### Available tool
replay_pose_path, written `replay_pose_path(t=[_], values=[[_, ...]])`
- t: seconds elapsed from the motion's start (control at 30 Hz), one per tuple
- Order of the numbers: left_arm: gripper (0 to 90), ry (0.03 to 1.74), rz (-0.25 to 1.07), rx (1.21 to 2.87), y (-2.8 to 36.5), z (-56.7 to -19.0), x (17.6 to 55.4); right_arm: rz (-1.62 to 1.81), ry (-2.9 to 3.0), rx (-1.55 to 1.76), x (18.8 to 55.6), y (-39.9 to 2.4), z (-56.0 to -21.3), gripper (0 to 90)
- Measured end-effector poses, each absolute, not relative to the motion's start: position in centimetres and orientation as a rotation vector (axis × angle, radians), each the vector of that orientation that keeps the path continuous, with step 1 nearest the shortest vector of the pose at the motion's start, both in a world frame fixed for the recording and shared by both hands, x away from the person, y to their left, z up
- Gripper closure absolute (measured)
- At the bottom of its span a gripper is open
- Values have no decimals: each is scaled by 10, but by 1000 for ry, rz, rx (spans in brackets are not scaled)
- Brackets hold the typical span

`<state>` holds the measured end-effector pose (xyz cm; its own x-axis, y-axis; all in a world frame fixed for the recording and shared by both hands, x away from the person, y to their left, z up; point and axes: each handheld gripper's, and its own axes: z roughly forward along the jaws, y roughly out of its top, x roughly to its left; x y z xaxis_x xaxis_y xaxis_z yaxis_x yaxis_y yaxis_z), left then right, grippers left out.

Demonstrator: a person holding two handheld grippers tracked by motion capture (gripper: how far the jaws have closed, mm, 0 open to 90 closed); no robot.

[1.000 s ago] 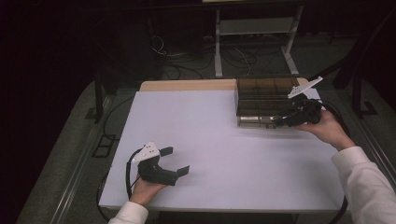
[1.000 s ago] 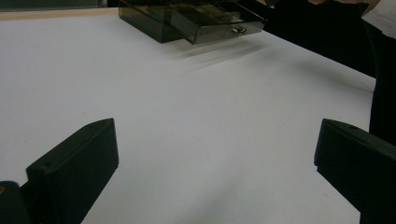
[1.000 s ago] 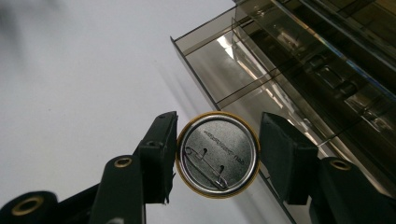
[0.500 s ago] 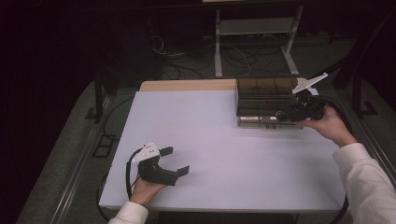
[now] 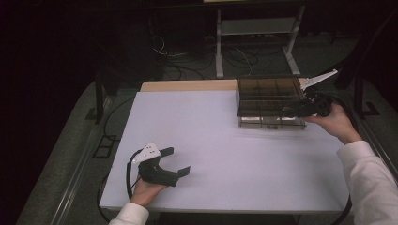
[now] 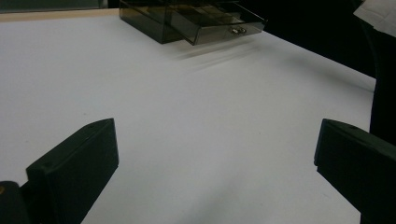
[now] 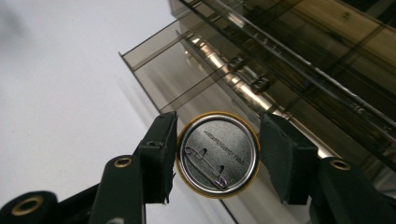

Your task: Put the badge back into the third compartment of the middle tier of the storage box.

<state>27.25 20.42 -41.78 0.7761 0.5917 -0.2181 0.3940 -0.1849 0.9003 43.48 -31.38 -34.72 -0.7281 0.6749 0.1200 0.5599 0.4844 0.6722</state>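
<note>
A round metal pin badge (image 7: 218, 155), seen from its back with the safety pin showing, sits between the pads of my right gripper (image 7: 218, 140), which is shut on its rim. The badge hangs over the pulled-out drawer (image 7: 187, 70) of a smoky see-through drawer box (image 5: 270, 96). In the high view my right gripper (image 5: 300, 110) is at the box's front right corner, above the open drawer (image 5: 270, 123). My left gripper (image 5: 178, 161) rests at the table's near left, jaws wide apart and empty. In the left gripper view my left gripper (image 6: 215, 154) faces the far-off box (image 6: 187, 21).
The white table top (image 5: 211, 140) lies between my two hands. A cable (image 5: 129, 173) loops from my left gripper near the front edge. Behind the table stands a metal frame (image 5: 256, 28) with cords on the dark floor.
My right gripper, still holding the badge, has shifted a little farther back along the box's right front corner. My left gripper has stayed put.
</note>
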Motion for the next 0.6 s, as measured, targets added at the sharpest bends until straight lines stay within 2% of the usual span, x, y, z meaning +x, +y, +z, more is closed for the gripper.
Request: replay_pose_path(t=[0.6], values=[[0, 762, 213, 1808, 204, -418, 272, 1072, 2481, 1203, 441, -340, -358, 468]])
